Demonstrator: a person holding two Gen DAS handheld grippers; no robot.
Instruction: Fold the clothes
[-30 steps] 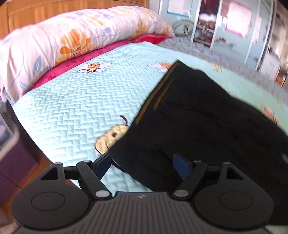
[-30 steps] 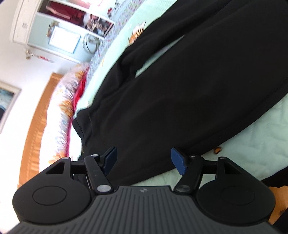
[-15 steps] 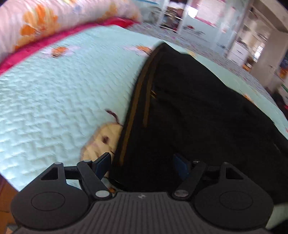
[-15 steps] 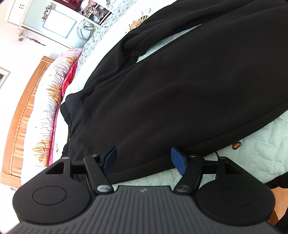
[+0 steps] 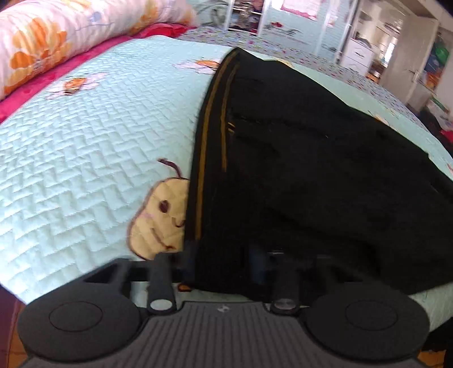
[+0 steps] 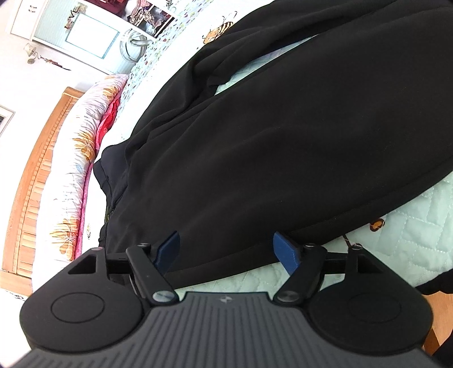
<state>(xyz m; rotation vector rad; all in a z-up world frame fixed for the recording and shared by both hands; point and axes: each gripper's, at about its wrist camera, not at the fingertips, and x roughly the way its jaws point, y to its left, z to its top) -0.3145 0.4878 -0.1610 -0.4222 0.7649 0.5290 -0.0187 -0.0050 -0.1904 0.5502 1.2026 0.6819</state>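
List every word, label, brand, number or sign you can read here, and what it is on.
Nothing can be read as a quotable text.
Letters atop the pale cabinet: too small to read.
Pink poster: too blurred to read.
Emblem on the grey ribbed housing: a small mark, no letters.
Black trousers: no label visible.

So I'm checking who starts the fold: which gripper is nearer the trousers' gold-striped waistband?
Left. The left gripper is closing its jaws over the waistband corner; the right gripper, jaws opening, sits along the trousers' side edge.
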